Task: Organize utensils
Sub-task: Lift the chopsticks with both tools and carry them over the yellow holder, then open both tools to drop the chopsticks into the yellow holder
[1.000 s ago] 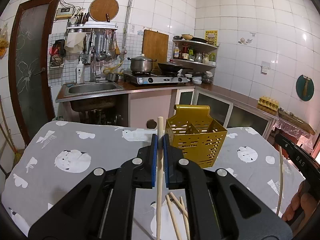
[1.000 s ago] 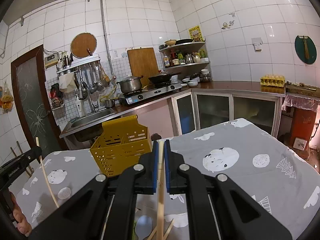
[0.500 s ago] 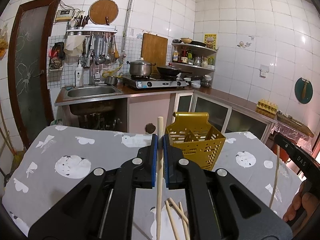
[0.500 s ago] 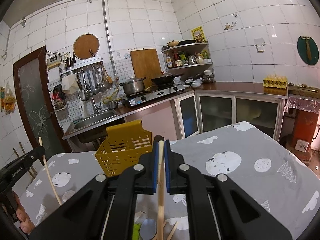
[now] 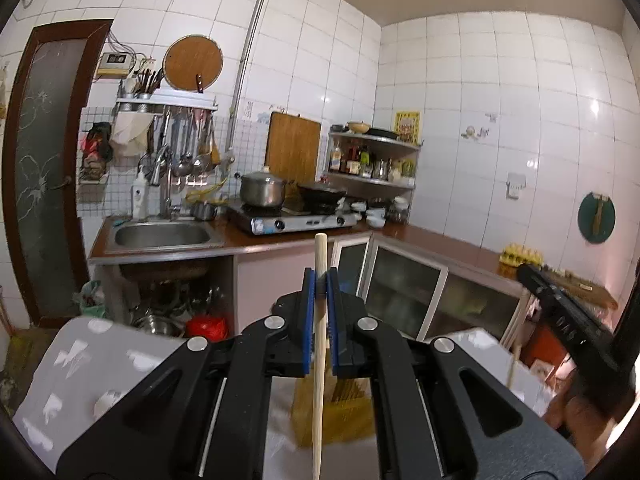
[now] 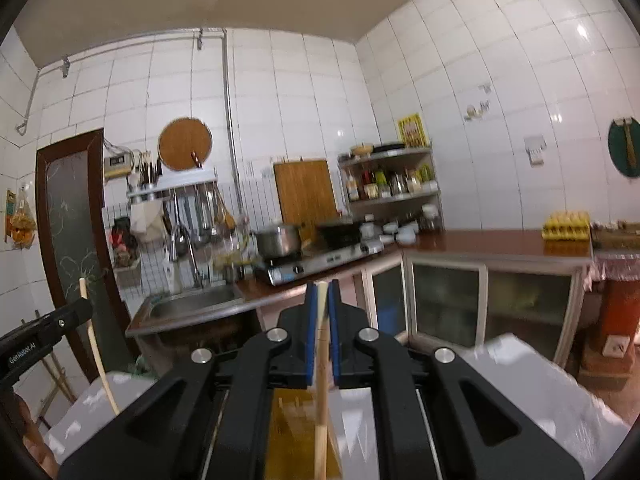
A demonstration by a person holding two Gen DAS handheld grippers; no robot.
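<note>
**Colours around the two grippers**

The left gripper is black with blue pads, clamping a pale wooden chopstick. Below it stands a mustard-yellow basket on a grey cloth with white patches. The right gripper shows the same black and blue.

Right gripper jaws clamped on upright chopstick — yellow basket below.

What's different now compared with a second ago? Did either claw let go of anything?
Both claws rose: the yellow basket and the table dropped low in both views. No release: the left claw stays shut on its chopstick, and the right claw stays shut on its chopstick. Both chopsticks stand near upright as before.
</note>
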